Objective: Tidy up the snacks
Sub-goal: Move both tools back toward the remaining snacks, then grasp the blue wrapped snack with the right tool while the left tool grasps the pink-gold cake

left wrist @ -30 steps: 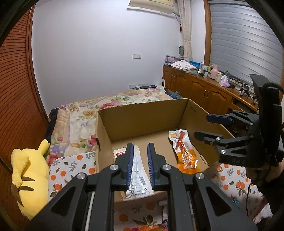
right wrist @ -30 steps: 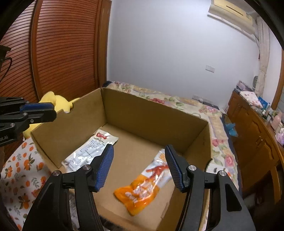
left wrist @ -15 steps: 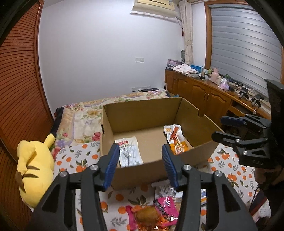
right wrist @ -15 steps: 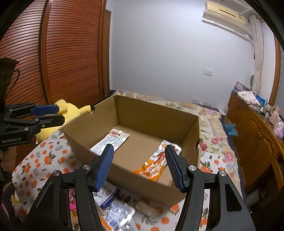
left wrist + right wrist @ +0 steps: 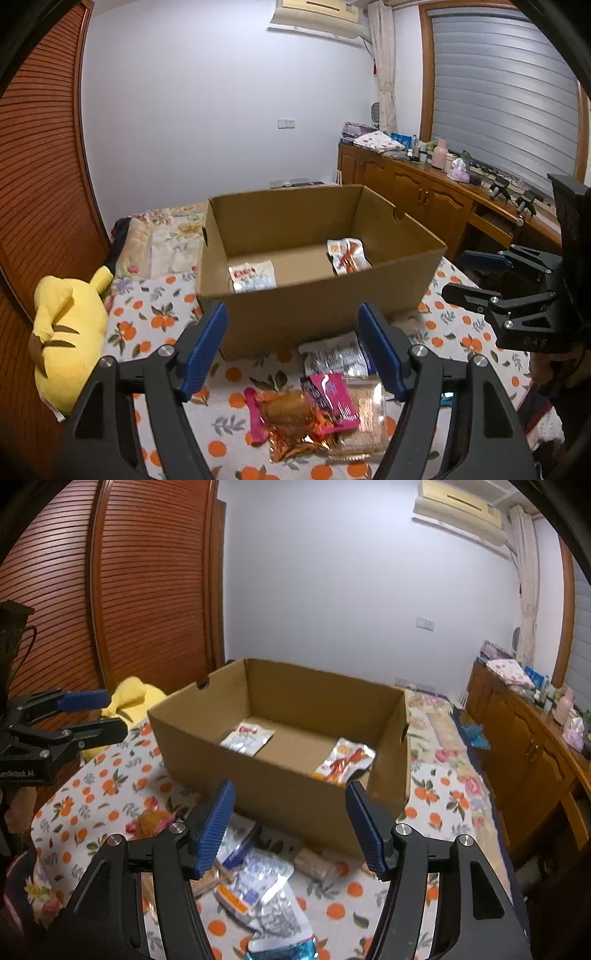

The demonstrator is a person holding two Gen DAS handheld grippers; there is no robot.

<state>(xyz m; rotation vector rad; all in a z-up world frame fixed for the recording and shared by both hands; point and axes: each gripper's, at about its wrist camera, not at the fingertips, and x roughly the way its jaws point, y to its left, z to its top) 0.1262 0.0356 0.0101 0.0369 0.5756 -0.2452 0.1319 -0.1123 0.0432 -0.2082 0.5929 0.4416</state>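
An open cardboard box [image 5: 317,306] [image 5: 280,790] stands on an orange-print cloth. Inside lie a white packet [image 5: 253,277] [image 5: 246,738] at the left and an orange-and-silver packet [image 5: 348,254] [image 5: 343,762] at the right. Loose snacks lie in front of the box: a pink packet [image 5: 330,398], a gold-wrapped bun [image 5: 288,410], a clear-wrapped cracker pack [image 5: 364,417], a silver packet [image 5: 266,882]. My left gripper [image 5: 291,332] hovers above that pile, its jaws opening, nothing between them. My right gripper [image 5: 290,812] hangs before the box's near wall, its jaws opening a little, empty.
A yellow plush toy [image 5: 64,339] lies at the cloth's left edge. A floral bedspread [image 5: 166,240] stretches behind the box. Wooden cabinets [image 5: 417,192] with clutter line the right wall, and a slatted wooden door [image 5: 122,590] fills the left.
Both grippers have drawn back from over the box, so the snack pile in front came into view. The left jaws went from shut to wide apart; both packets stay in the box.
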